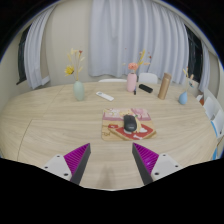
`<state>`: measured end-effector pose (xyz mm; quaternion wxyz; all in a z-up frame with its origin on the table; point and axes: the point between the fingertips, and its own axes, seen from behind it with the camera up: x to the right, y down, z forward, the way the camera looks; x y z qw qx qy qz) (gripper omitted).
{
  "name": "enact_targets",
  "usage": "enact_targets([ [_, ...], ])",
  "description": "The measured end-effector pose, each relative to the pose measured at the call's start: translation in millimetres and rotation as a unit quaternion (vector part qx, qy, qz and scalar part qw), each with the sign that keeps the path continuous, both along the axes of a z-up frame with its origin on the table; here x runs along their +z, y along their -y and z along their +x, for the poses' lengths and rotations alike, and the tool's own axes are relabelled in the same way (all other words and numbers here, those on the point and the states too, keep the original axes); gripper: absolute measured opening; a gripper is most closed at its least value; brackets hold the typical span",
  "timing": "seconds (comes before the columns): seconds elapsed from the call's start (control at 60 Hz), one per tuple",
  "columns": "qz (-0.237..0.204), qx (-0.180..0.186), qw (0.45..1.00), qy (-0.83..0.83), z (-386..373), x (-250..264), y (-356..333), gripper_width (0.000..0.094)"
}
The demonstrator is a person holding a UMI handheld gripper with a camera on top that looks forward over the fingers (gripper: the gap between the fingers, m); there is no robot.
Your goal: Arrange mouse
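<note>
Tool (113, 160) with magenta-padded fingers (77, 158) spread wide, nothing between them, held above the round light-wood bench (45, 125). Ahead at 12 o'clock, well beyond the fingertips: dark oval mouse (129, 123) resting on a reddish patterned rectangular mat (113, 118). Farther, at 11 o'clock, pale green vase with yellow flowers (79, 89); at 1 o'clock, brown cylindrical bottle (165, 86). White curtains (120, 35) behind.

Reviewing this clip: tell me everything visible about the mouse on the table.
The mouse is small, dark, rounded and looks like plastic. It lies flat on a pinkish patterned mat near the middle of the round wooden table, touching only the mat. It sits well beyond the gripper, whose jaws are open and hold nothing. No cable or buttons can be made out.
</note>
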<state>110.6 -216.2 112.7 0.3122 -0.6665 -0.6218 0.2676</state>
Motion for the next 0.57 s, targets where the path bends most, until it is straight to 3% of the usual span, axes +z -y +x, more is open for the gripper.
enact_targets([
  [0.233,0.004,-0.011,1.0,0.013,86.6,-12.1,20.6,0.0858],
  [0.567,0.029,-0.021,0.999,0.005,103.5,-2.6,17.2,0.0858],
])
